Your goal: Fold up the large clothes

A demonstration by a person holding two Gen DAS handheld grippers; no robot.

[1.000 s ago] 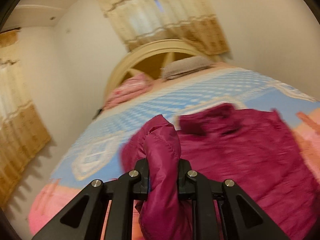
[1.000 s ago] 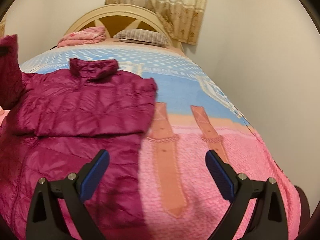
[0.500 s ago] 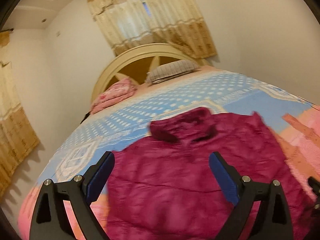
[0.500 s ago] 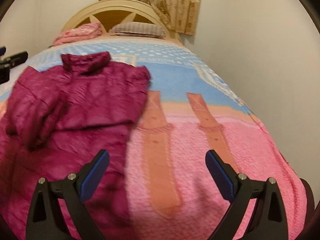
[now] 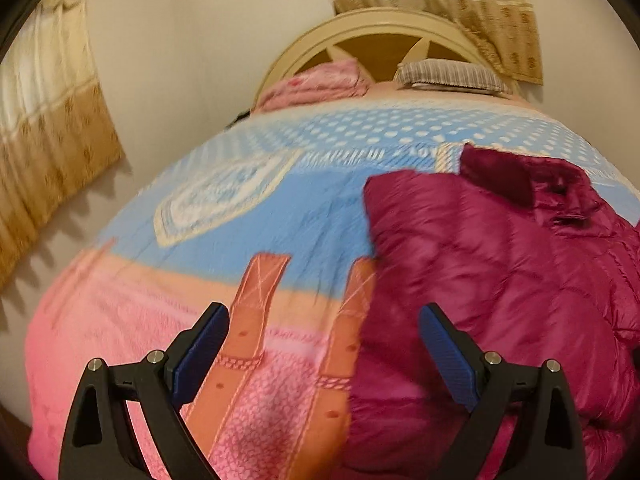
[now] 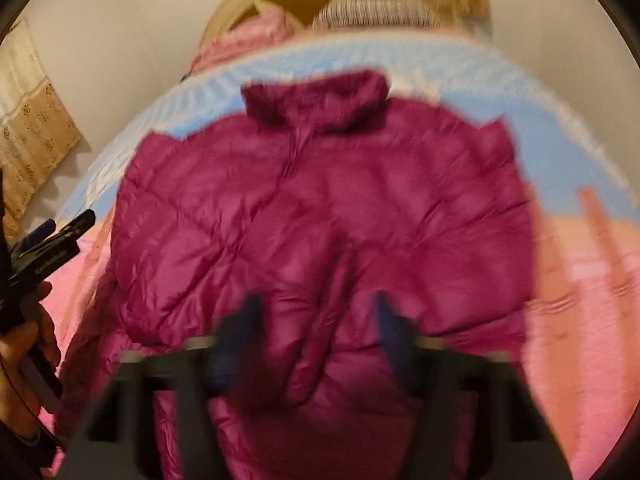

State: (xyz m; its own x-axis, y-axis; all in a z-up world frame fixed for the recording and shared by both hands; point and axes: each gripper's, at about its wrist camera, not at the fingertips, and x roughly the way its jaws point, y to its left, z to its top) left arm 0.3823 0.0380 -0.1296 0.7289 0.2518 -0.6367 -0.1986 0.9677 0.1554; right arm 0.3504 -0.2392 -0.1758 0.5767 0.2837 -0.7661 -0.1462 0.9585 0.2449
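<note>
A magenta puffer jacket (image 6: pixel 328 216) lies on the bed with both sleeves folded in over its body and its collar toward the headboard. In the left wrist view the jacket (image 5: pixel 500 272) fills the right side. My left gripper (image 5: pixel 324 344) is open and empty, above the bedspread at the jacket's left edge. It also shows in the right wrist view (image 6: pixel 48 248), held in a hand at the far left. My right gripper (image 6: pixel 316 320) is blurred, its jaws apart, over the jacket's lower middle, with nothing in it.
The bed has a blue and pink bedspread (image 5: pixel 248 216). A folded pink blanket (image 5: pixel 316 84) and a striped pillow (image 5: pixel 448 76) lie by the cream headboard (image 5: pixel 376 40). Curtains (image 5: pixel 44 120) hang on the left wall.
My left gripper let go of the sleeve, which now lies across the jacket, and swung left. My right gripper moved left over the jacket's middle and its jaws narrowed.
</note>
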